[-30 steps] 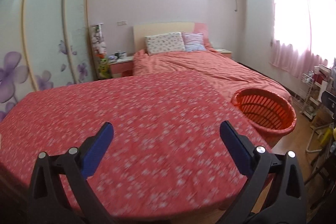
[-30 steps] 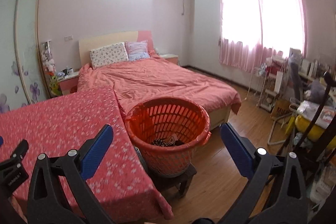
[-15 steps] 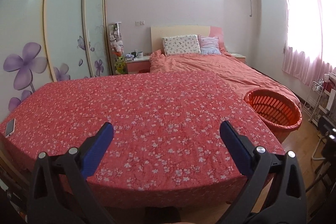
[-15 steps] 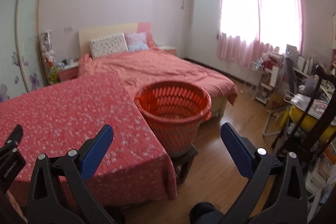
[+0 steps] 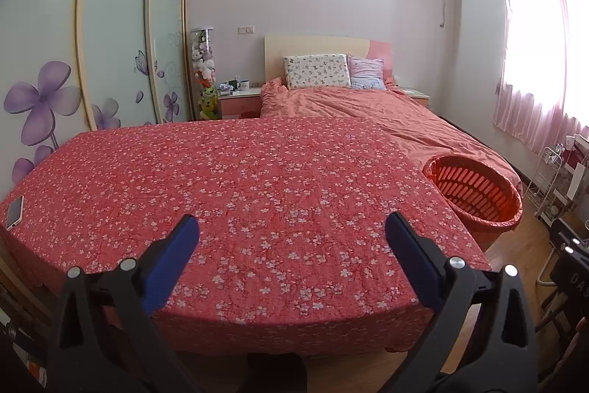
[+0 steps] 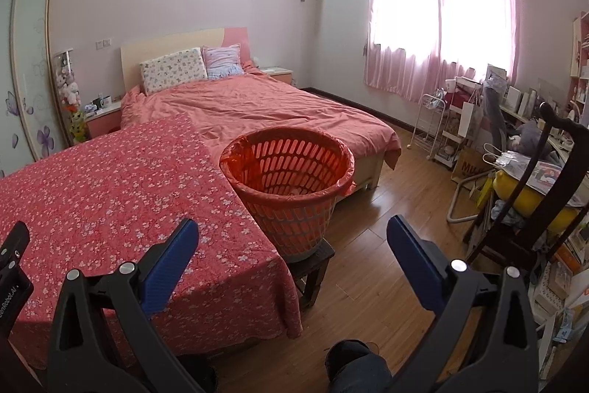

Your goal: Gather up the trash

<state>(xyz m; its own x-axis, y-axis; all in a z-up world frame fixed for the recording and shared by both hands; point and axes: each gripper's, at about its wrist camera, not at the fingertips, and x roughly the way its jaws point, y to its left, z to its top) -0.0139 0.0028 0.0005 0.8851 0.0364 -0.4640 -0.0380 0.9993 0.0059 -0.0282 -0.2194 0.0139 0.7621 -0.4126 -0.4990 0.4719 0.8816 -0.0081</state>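
An orange slatted basket (image 6: 291, 172) lined with an orange bag stands on a small dark stool (image 6: 313, 264) by the right edge of a table under a red floral cloth (image 5: 257, 201). In the left wrist view the basket (image 5: 475, 190) shows at the right. My left gripper (image 5: 291, 238) hangs open over the near edge of the cloth with nothing between its blue pads. My right gripper (image 6: 291, 238) is open and empty too, held back from the basket. The basket's bottom is hidden from here. No loose trash shows on the cloth.
A phone (image 5: 14, 212) lies at the cloth's left edge. Behind the table is a bed (image 6: 265, 105) with a pink duvet. A dark chair (image 6: 533, 209), cluttered shelves and a wire rack (image 6: 434, 127) line the right wall. A person's knee (image 6: 353, 363) shows below.
Both grippers have pulled back and risen. The basket now sits farther off in the right wrist view, and the whole table with the phone has come into the left wrist view.
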